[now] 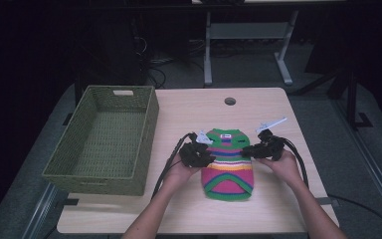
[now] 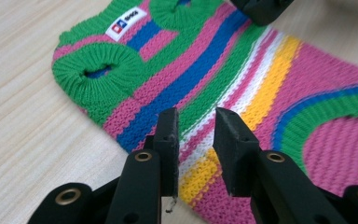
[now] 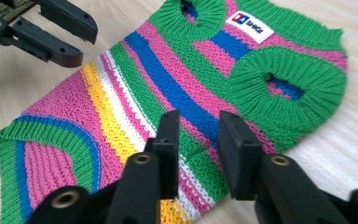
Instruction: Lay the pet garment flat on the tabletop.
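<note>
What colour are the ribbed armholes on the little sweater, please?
Green, on the sweater; clearest in the right gripper view.

Left gripper (image 1: 202, 149): held in the left hand (image 1: 181, 172), jaws pointing right, parted with a gap. Right gripper (image 1: 251, 150): held in the right hand (image 1: 286, 167), jaws pointing left, likewise parted. Both forearms enter from the near edge, converging slightly.
</note>
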`<act>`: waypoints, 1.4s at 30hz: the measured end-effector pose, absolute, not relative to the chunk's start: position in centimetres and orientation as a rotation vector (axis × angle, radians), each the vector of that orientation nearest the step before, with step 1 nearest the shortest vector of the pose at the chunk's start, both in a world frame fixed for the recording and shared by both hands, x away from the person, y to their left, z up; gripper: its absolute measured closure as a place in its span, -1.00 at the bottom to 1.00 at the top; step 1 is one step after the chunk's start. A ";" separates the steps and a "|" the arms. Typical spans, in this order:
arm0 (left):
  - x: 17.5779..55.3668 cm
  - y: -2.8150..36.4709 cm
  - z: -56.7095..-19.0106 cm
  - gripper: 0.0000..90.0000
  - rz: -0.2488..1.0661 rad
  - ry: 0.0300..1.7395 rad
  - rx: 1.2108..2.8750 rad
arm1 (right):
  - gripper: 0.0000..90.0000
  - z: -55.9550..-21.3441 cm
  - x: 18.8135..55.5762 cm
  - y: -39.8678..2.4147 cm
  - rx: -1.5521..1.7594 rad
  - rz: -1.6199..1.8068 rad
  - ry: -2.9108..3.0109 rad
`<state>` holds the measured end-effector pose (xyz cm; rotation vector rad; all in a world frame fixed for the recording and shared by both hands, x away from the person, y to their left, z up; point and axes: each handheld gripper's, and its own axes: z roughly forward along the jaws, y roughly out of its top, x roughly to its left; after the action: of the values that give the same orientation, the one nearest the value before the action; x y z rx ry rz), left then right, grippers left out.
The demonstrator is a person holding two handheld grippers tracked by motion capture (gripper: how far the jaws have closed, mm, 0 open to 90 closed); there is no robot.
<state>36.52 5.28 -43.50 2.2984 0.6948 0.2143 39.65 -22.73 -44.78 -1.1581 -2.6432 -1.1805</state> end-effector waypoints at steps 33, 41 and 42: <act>35.2 7.6 -42.2 -0.26 0.205 0.762 2.225 | -0.17 -42.2 37.9 -23.7 -1.111 -1.282 -2.655; 34.7 8.1 -42.0 -0.39 0.196 0.773 2.202 | -0.24 -41.7 37.4 -24.6 -1.120 -1.305 -2.661; 34.6 8.2 -41.9 -0.40 0.196 0.769 2.201 | -0.24 -41.6 37.3 -24.8 -1.128 -1.302 -2.656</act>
<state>34.56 8.16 -41.94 2.2008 0.7688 0.1963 37.28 -24.80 -41.63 -1.1284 -2.6555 -1.3019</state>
